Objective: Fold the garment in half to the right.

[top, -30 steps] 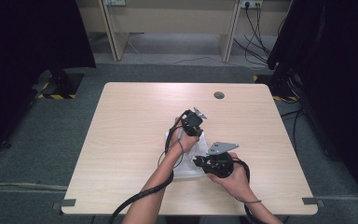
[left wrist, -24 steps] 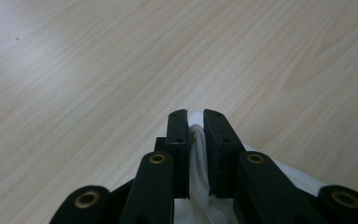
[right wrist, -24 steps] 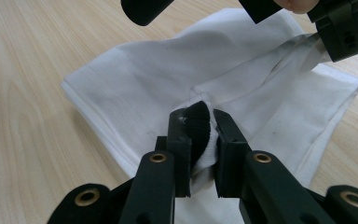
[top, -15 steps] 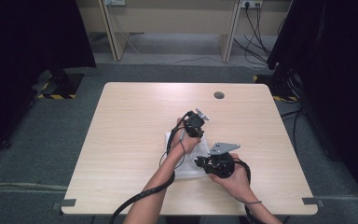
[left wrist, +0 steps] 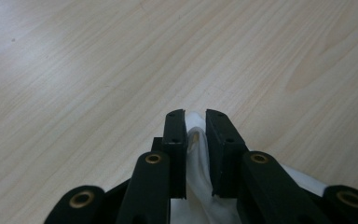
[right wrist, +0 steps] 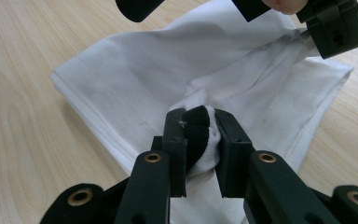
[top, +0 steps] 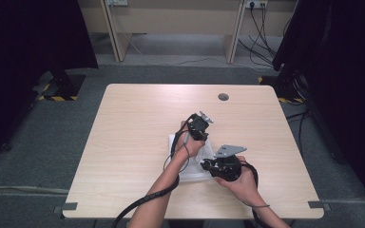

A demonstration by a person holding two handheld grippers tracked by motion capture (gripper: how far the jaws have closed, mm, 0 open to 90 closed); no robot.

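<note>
A white cloth [top: 189, 172] lies folded on the wooden table [top: 138, 123] near its front edge. My left gripper [top: 201, 136] is over the cloth's far side. In the left gripper view its jaws [left wrist: 196, 116] pinch a raised fold of the cloth [left wrist: 196, 158]. My right gripper [top: 206, 164] comes in from the right at the cloth's near side. Its jaws [right wrist: 199, 114] have just been opening a little but still squeeze a bunched, dark-shadowed wad of the cloth [right wrist: 158, 70]. The left gripper [right wrist: 335, 28] shows at the top of that view, with cloth stretched up to it.
A round grey cable port [top: 223, 97] sits in the tabletop at the back. Cables trail from both grippers off the front edge. Dark curtains [top: 28, 57] hang at both sides and a wooden cabinet [top: 171, 19] stands behind the table.
</note>
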